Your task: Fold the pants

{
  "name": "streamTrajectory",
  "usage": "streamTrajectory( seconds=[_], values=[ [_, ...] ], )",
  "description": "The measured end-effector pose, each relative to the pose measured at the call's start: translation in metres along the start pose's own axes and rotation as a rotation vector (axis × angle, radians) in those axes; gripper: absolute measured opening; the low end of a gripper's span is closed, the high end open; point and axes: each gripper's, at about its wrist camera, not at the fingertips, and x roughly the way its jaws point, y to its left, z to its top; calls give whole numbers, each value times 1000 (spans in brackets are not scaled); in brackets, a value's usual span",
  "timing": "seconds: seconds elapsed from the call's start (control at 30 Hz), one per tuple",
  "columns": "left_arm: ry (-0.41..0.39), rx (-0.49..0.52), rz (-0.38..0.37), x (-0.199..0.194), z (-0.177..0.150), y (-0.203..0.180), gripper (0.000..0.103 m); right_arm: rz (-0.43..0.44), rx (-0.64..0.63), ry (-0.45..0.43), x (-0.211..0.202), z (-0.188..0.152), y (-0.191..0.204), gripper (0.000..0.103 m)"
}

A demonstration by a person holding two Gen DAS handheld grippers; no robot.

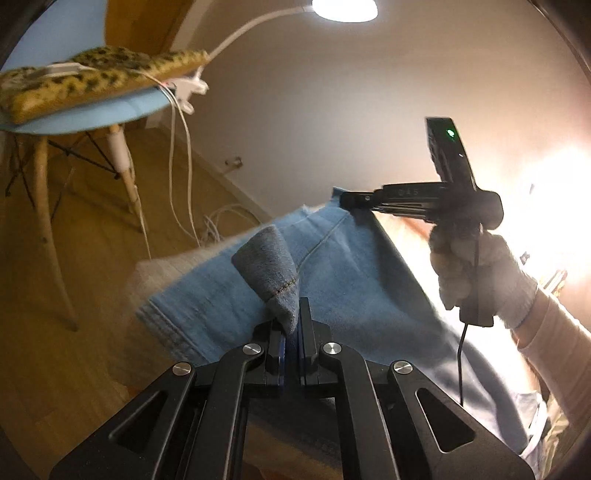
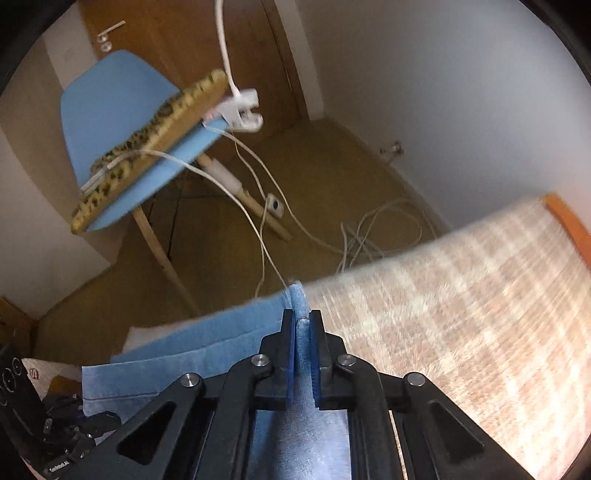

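Observation:
Light blue denim pants [image 1: 343, 266] hang stretched between both grippers, lifted off the bed. My left gripper [image 1: 290, 314] is shut on a bunched hem corner of the pants. My right gripper [image 2: 302, 321] is shut on another edge of the pants [image 2: 207, 339]; it also shows in the left wrist view [image 1: 351, 201], held by a gloved hand [image 1: 476, 266] at the far corner of the cloth. The rest of the pants hangs below the view.
A pale woven bedcover [image 2: 461, 295] lies under and right of the pants. A blue chair [image 2: 110, 110] with a leopard-print cushion [image 1: 92, 81] stands on the wooden floor, with a clip-on lamp [image 1: 343, 7] and loose white cables [image 2: 369, 236].

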Motion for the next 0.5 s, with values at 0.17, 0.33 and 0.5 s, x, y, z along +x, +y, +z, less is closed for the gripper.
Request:
streamTrajectory(
  seconds=[0.17, 0.33, 0.5],
  values=[
    [21, -23, 9, -1, 9, 18, 3, -54, -47, 11, 16, 23, 22, 4],
    [55, -9, 47, 8, -2, 26, 4, -92, -36, 44, 47, 19, 27, 2],
    [62, -10, 92, 15, -8, 31, 9, -110, -38, 65, 62, 13, 24, 2]
  ],
)
